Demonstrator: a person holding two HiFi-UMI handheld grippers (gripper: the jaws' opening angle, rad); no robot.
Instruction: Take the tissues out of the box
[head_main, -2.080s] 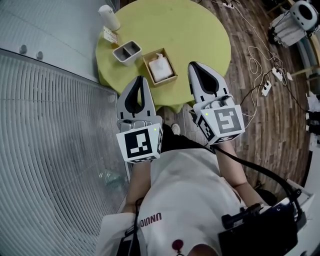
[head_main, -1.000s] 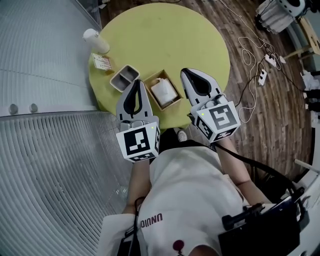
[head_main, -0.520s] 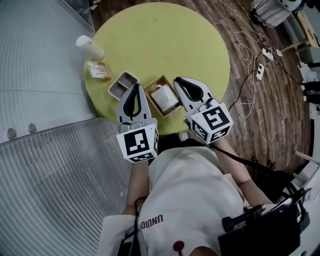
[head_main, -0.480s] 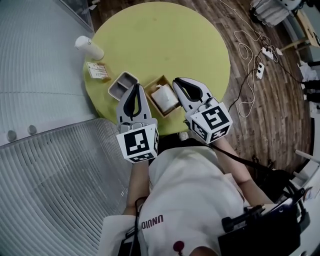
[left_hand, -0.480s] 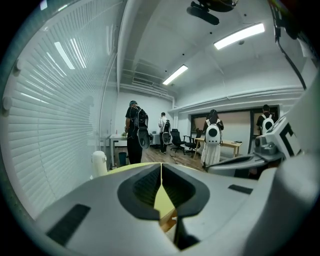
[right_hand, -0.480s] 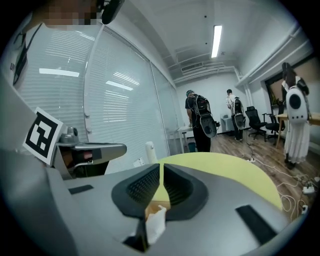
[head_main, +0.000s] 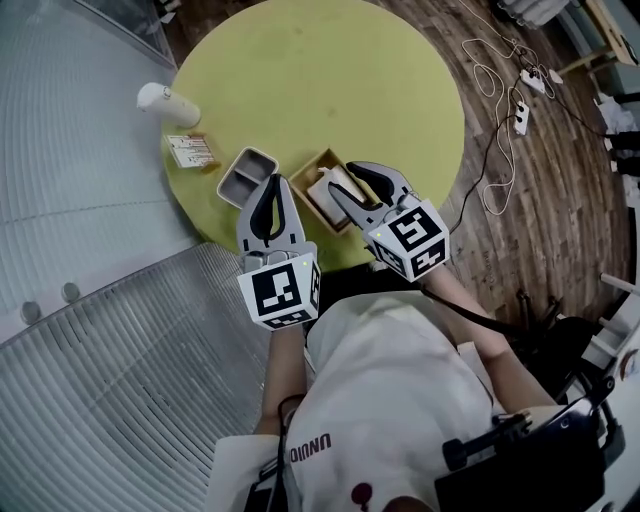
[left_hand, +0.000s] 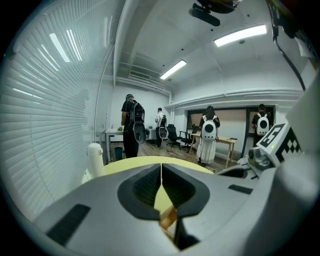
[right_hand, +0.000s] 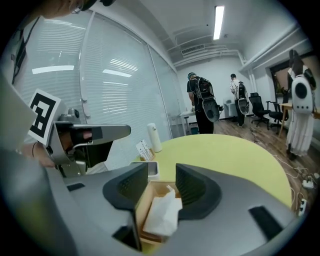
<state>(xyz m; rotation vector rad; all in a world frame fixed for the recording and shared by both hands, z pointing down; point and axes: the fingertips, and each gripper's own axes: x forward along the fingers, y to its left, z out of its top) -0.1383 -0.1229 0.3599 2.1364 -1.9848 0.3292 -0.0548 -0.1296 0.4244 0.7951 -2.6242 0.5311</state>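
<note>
1. Head view: your left gripper hovers just left of the wooden box, above the near edge of the round table. Its jaws are together and empty. Your right gripper sits over the box's right side. Its jaws are apart and have just been opening. The tissues lie inside the box. A grey tray sits just left of the box, and a white bottle stands well left of it.
2. Left gripper view: your left gripper has its jaws meeting in a thin line with nothing between them. A corner of the box shows below them.
3. Right gripper view: your right gripper holds its jaws wide. The box with its tissues shows in the gap, and the pads press on neither. The tray is just behind the box.
</note>
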